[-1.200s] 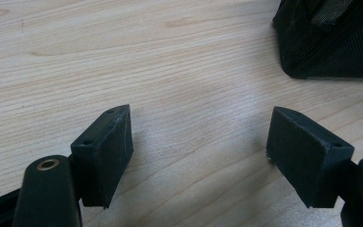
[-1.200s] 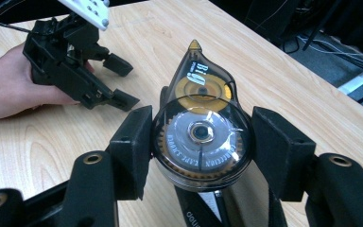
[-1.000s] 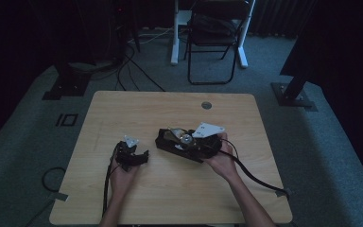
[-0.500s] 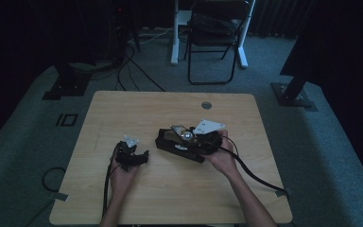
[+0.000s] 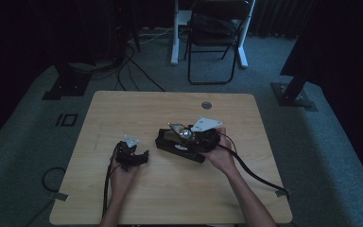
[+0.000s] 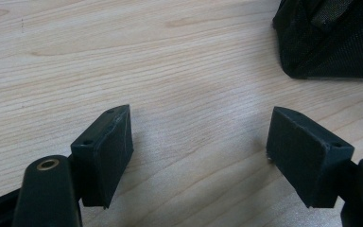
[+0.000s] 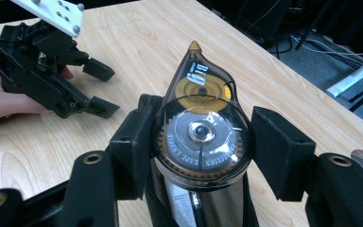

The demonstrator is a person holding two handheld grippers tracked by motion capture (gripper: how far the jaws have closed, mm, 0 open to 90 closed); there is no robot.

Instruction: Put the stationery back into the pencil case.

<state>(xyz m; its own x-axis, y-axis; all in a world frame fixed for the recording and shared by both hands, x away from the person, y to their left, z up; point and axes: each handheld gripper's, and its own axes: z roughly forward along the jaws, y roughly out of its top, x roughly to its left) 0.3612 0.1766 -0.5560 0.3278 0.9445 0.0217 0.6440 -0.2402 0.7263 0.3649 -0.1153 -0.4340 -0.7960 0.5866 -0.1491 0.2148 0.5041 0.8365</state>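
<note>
Between your right tool's (image 7: 201, 156) jaws sits the correction tape dispenser (image 7: 199, 127), gripped above the black pouch (image 5: 177, 144) at mid-bench (image 5: 123, 109). You're mid-transfer, I judge; next, lift or lower it cleanly. Your left tool (image 6: 201, 156) rests released, grasping nothing.

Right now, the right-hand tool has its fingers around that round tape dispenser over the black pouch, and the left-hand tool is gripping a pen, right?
Not quite. The left gripper holds nothing: the left gripper view shows bare wooden table between its open fingers. The rest stands: the right gripper has its fingers around the tape dispenser over the black pouch.
</note>
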